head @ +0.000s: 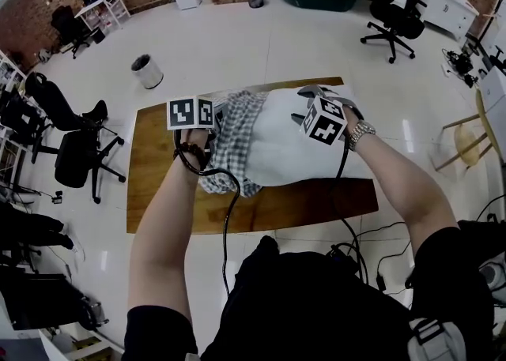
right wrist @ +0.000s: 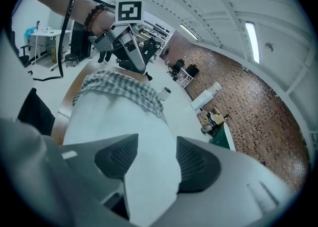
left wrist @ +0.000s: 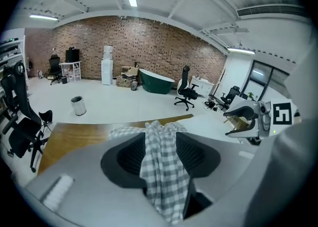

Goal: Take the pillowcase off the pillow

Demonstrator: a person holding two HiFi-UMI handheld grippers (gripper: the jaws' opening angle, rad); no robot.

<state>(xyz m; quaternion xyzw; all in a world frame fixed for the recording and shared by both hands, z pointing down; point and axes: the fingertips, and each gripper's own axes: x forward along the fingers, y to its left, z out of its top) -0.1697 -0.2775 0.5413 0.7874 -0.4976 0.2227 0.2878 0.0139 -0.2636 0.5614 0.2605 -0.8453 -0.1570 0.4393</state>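
1. The white pillow (head: 292, 154) lay across the wooden table (head: 158, 170), most of it bare.
2. The checked pillowcase (head: 237, 138) was bunched round the pillow's left end in the head view. Part of it hung toward the table's near edge.
3. The left hand-held gripper (left wrist: 160, 146) was at that bunched end. Its jaws stood apart with a fold of the checked fabric draped loosely between them, so it was released rather than clenched.
4. The right hand-held gripper (right wrist: 156, 156) was at the pillow's other end, grasping the pillow. The white stuffing filled the gap and touched both ribbed pads (right wrist: 198, 164).
5. In the right gripper view the pillow ran away from the jaws to the checked band of the pillowcase, with the left hand-held gripper just beyond it.
6. Around the table were a white bin (head: 147, 71) on the pale floor and black office chairs (head: 75, 142) at the left of the head view.
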